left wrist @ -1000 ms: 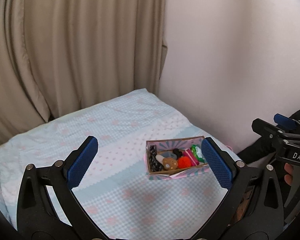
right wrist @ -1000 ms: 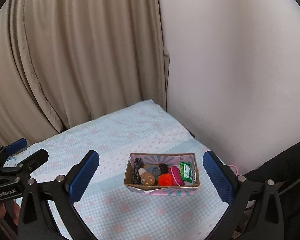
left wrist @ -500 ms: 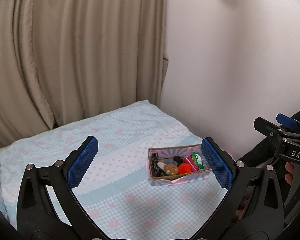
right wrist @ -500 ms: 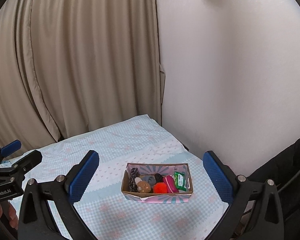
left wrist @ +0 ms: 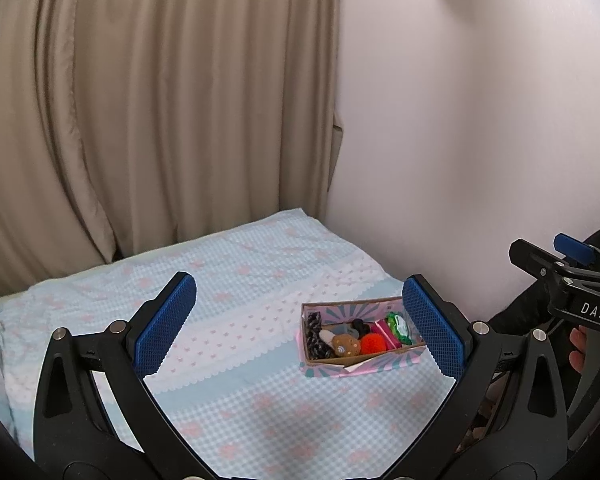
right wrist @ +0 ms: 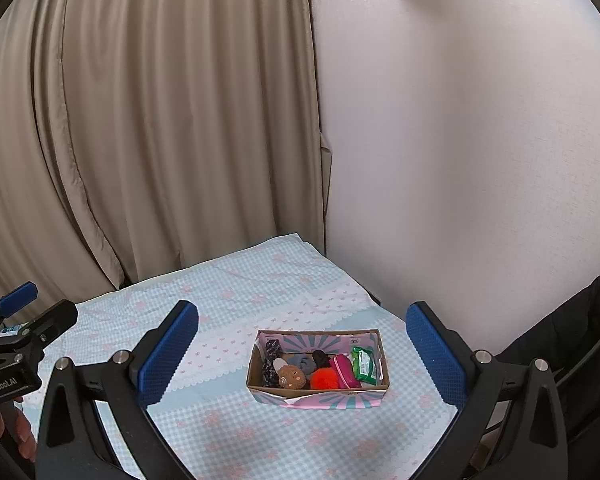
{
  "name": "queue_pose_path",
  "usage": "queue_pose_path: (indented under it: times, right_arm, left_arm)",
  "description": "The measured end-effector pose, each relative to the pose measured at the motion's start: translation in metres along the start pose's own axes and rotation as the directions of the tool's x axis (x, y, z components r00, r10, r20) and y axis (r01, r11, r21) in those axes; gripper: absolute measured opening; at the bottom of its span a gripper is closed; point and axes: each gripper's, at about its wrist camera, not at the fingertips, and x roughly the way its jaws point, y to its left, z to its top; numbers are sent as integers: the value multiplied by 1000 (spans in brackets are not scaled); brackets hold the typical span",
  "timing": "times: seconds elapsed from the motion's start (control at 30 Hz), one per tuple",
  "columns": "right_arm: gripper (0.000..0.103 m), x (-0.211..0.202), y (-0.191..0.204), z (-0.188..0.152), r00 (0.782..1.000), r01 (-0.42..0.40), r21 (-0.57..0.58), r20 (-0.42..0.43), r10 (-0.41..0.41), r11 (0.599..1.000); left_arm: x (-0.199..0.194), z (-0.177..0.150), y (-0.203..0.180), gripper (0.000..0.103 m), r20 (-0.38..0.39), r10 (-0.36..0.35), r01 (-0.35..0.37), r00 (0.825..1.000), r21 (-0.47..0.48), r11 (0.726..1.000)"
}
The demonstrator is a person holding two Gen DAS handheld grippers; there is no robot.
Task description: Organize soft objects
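Note:
A small cardboard box (right wrist: 318, 394) with pink and teal sides sits on the bed (right wrist: 236, 304) near the wall. Inside lie several soft items: a brown plush (right wrist: 291, 376), an orange pom-pom (right wrist: 326, 378), a pink pouch (right wrist: 346, 370), a green packet (right wrist: 365, 365) and dark fabric pieces (right wrist: 270, 362). The same box (left wrist: 360, 364) shows in the left wrist view, at the right between the fingers. My left gripper (left wrist: 300, 330) hangs open well back from the box, holding nothing. My right gripper (right wrist: 302, 354) is also open and empty, with the box framed between its fingers at a distance.
Beige curtains (right wrist: 140, 120) hang behind the bed and a white wall (right wrist: 460, 160) runs along its right side. A dark garment (right wrist: 572, 320) lies at the right edge. The light blue checked bedspread (left wrist: 260, 412) stretches bare in front of the box.
Both grippers have drawn back and risen from the bed, so the box looks smaller and lower in each view. Both stay open.

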Motion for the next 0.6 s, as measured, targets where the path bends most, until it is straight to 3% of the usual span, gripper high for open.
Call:
queue_pose_path:
  times: [0.6]
  right_arm:
    - [103, -3, 3, 3, 1000, 13, 0, 3, -13, 1000]
  left_arm:
    - [3, 0, -6, 103, 7, 4, -4, 1000, 8, 1000]
